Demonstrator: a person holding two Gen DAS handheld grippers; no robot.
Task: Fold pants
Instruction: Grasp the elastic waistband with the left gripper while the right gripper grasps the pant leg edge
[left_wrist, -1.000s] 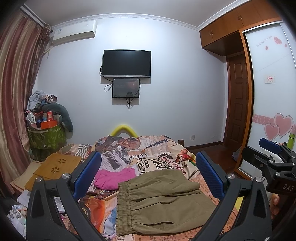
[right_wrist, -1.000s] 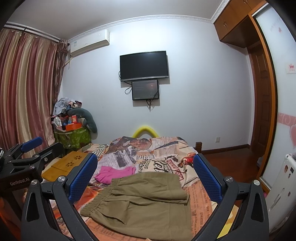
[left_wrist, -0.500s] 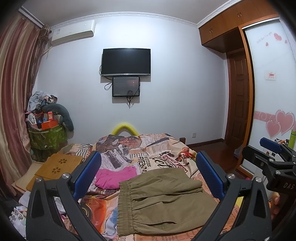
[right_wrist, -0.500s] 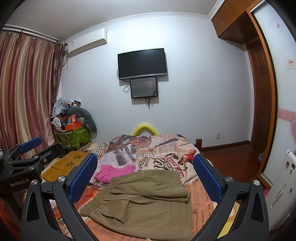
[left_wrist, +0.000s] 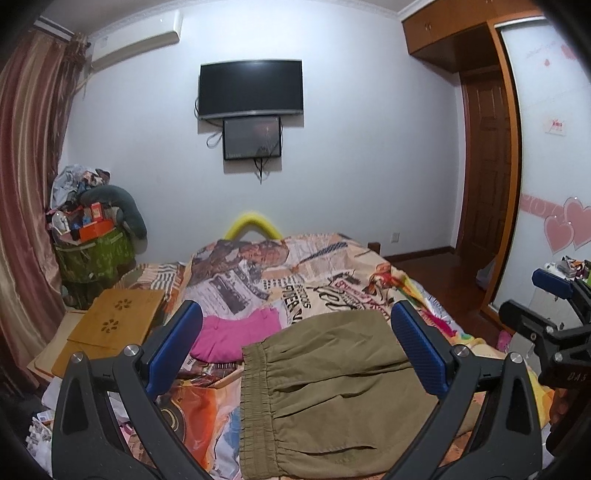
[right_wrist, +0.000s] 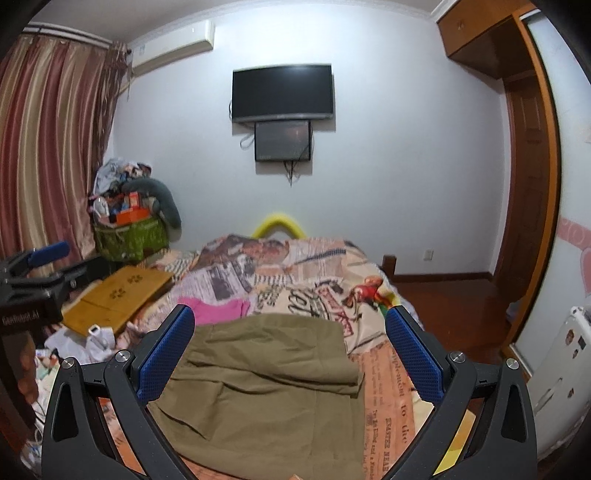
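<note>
- Left wrist view: left gripper (left_wrist: 295, 347) spread wide, empty, above folded olive pants (left_wrist: 325, 391) on the bed (left_wrist: 325, 266).
- Pink garment (left_wrist: 236, 334) at the pants' 10 o'clock.
- Right gripper (right_wrist: 290, 354) likewise released, empty, over the pants (right_wrist: 266, 391).

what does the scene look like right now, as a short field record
setting: bedroom, bed with printed cover
pants: olive pants lying on the bed, already folded over, elastic waistband toward the left
left gripper: open, above the pants, holding nothing
right gripper: open, above the pants, holding nothing
beside pants: pink garment on the bed, just beyond the waistband
other: wooden board at the left of the bed; TV on the far wall
</note>
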